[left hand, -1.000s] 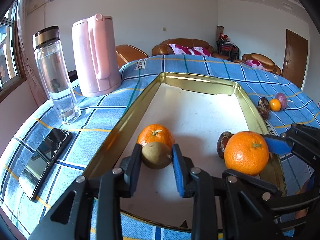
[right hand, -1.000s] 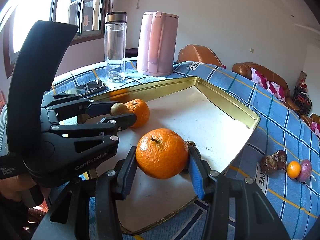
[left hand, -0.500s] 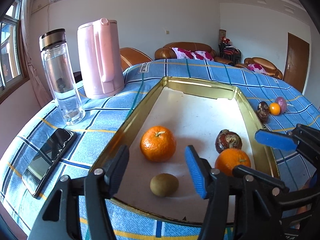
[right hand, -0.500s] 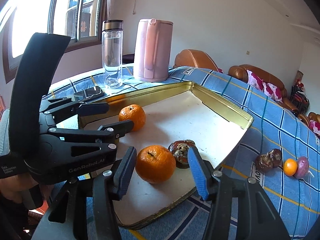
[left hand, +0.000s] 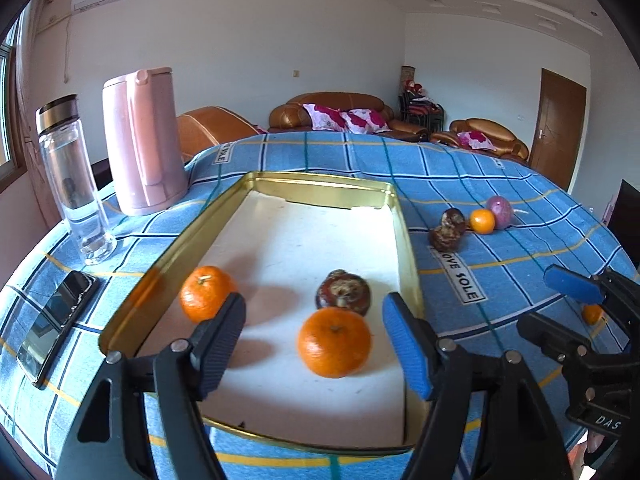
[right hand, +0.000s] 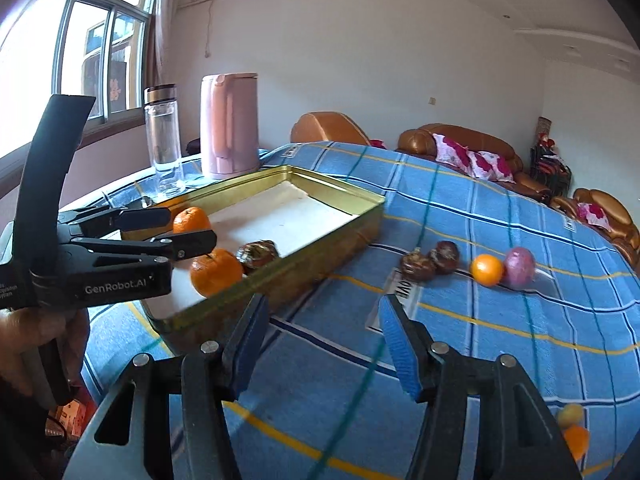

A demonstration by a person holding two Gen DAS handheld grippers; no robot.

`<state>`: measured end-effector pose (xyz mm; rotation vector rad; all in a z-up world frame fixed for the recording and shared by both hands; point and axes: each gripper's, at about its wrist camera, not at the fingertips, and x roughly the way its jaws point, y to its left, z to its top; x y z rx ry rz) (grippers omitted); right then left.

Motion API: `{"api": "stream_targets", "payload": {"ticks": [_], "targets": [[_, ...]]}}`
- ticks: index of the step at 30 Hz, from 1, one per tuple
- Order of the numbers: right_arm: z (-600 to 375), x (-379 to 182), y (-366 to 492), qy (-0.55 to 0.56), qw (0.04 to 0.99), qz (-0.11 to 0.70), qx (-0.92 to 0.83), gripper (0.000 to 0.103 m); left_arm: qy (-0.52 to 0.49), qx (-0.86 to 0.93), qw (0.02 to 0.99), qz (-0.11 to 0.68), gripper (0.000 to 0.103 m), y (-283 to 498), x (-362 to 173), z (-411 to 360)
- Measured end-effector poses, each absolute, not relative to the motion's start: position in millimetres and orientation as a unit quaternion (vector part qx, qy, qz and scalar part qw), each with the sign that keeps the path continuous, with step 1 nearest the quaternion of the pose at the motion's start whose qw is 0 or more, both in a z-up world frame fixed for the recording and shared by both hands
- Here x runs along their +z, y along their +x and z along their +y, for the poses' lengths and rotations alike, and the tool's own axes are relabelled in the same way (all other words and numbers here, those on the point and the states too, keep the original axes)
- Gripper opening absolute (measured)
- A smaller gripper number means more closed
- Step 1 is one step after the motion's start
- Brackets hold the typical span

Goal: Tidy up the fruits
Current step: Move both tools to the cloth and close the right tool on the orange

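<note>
The desk under a blue checked cloth [left hand: 460, 184] carries a shallow gold metal tray [left hand: 408, 240] holding two oranges [left hand: 334, 342] and a brown wrinkled fruit [left hand: 343, 292]. Four smaller fruits [right hand: 486, 269] lie beside it. Left tongs [left hand: 314, 344] and right tongs [right hand: 322, 334] have just been opening, both empty.

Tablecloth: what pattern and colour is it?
The tablecloth is a blue plaid with white, yellow and dark lines, clearest in the right wrist view.

Gold tray [left hand: 408, 248]; blue plaid cloth [left hand: 460, 176]; pink kettle [left hand: 140, 152].
</note>
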<state>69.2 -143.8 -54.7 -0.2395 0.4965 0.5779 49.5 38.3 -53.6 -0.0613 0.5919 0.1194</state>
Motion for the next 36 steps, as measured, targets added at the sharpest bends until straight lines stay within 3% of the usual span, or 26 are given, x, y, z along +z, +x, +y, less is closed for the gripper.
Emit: {"api": "stream_targets", "payload": {"ticks": [5,13,24,28,36], "targets": [[-200,-58,65,-0.1,0.941,0.243,0.215,0.061,-0.018,0.021,0.953,0.301,0.079,57,-54,2],[-279,-77,76,-0.054,0.953,0.278,0.105,0.061,0.012,-0.037,0.948,0.317,0.079,74,-52,-52],[-308,-99,90,-0.023,0.941,0.325,0.095,0.061,0.052,-0.096,0.936,0.335,0.079,96,-55,-115],[-316,-102,91,-0.005,0.94,0.326,0.104,0.042,0.054,-0.117,0.929,0.347,0.079,105,-61,-134],[-341,-96,84,0.016,0.948,0.306,0.087,0.042,0.071,-0.164,0.917,0.357,0.079,115,-64,-183]]}}
